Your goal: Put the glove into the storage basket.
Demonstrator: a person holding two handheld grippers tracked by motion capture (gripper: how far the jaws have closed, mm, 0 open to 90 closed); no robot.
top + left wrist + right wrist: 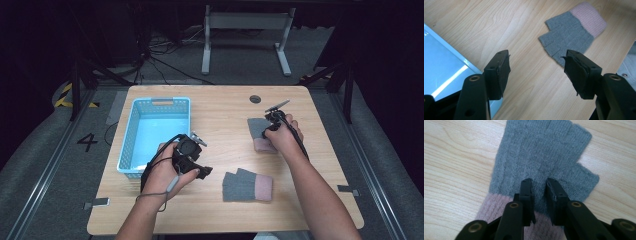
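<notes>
Two grey fingerless gloves with pink cuffs lie on the wooden table [220, 107]. My right gripper [271, 121] [539, 181] presses down on the far glove [257, 131] [536, 152] near its cuff, jaws a narrow gap apart with its knit between them. The near glove [247, 186] [571, 32] lies flat by the front edge. Held over the table beside the blue basket [150, 132] [444, 67], my left gripper [197, 162] [537, 62] is open and holds nothing. It points toward the near glove, short of it.
The basket stands on the table's left side with nothing in it. A small dark round hole [255, 99] marks the tabletop at the back. Beyond the table are cables and a grey stand [245, 40] on the floor.
</notes>
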